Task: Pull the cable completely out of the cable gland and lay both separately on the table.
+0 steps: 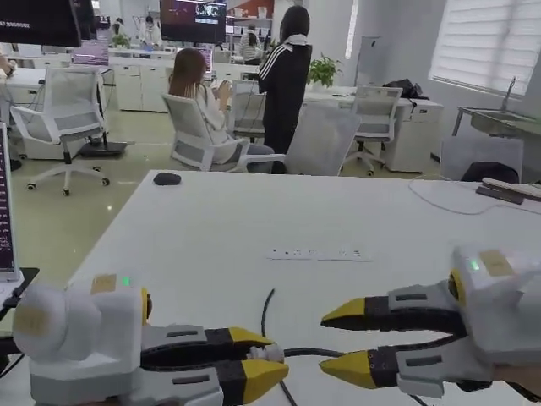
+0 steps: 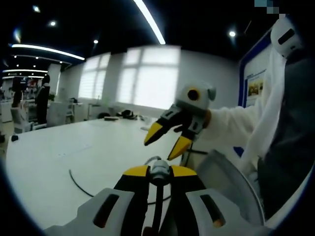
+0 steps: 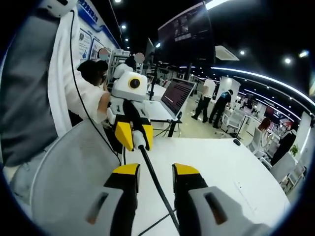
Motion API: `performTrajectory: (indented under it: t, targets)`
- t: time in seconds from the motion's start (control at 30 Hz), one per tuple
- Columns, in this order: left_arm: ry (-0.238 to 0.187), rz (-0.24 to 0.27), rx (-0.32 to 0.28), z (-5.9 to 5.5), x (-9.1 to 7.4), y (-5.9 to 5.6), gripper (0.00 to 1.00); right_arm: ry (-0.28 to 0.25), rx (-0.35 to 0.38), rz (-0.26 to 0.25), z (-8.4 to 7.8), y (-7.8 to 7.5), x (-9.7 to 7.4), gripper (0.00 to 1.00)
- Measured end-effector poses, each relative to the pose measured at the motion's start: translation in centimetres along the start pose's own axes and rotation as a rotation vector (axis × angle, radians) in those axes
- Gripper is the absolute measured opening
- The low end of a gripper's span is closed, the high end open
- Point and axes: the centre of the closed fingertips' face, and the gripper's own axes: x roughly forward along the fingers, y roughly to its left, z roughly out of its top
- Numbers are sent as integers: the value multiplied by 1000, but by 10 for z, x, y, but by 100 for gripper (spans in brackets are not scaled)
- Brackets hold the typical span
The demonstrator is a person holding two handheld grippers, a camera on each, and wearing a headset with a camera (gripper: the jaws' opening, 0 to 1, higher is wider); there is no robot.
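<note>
Head view has my left gripper [image 1: 272, 359] low at the left, its yellow-tipped jaws clenched on the small grey cable gland [image 1: 270, 349], held just above the white table [image 1: 211, 237]. The black cable [image 1: 265, 309] leaves the gland toward the right, and a further stretch of it curves away across the tabletop. My right gripper [image 1: 341, 340] faces the left one from the right, jaws spread and released, its tips near the gland but apart from it. Right gripper view backs that up: the cable runs down from the gland and passes through the gap between my two parted jaws, with space on both sides as far as I can tell. Left gripper view shows the gland pinched between my jaw tips with the cable seated in it, and the right gripper hovering beyond. Farther up the table lie a dark mouse [image 1: 166, 178] and a pale paper strip [image 1: 317, 253]. People [image 1: 283, 80] and office chairs [image 1: 63, 108] are behind.
</note>
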Motion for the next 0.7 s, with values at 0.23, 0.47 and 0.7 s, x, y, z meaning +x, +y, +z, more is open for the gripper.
performTrajectory:
  t: [0.23,0.47,0.7]
  targets:
    - [-14,-15,-2,0,-7,-2,17,-8,-6,31,1,13,19,21]
    - [-3,-25,-12,-12,-12,-7,17,-1,42,51,-11,26,34,8]
    - [8,-34,-30,-21,-16,-4,17,3,62,45,-18,33,41,6]
